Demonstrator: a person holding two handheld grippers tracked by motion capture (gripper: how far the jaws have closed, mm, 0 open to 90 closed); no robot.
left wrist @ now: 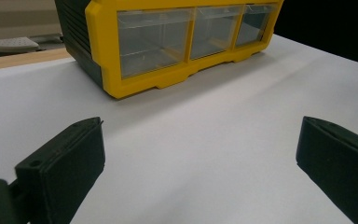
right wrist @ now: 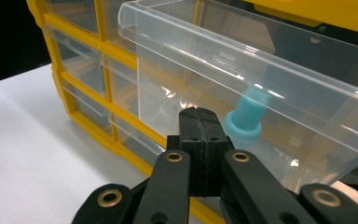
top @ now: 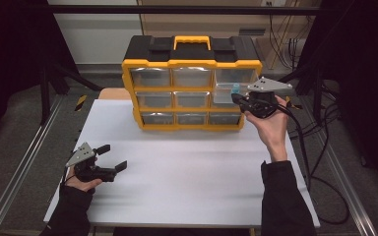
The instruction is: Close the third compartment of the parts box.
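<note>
High view: right gripper [top: 237, 98] closed, at pulled-out clear drawer [top: 225, 93] of yellow organizer [top: 192, 64], likely drawing it open; left gripper [top: 112, 157] rests open on table [top: 187, 167].
Left gripper view: organizer ahead, lower drawers look empty.
Right gripper view: blue piece [right wrist: 247, 119] inside drawer, just beyond jaws.

The high view is soft and low in detail, with the white rectangular tabletop [top: 187, 167] evenly and brightly lit from above while the surroundings fall into near-black on both sides. In the left gripper view the tabletop glows pale and slightly washed out, a soft shadow lies under the yellow plastic organiser case with clear drawers [left wrist: 168, 42], and the near black jaws are blurred. In the right gripper view, white glare streaks run along the rim of the pulled-out transparent plastic drawer [right wrist: 242, 65], and the background corner is dark.
</note>
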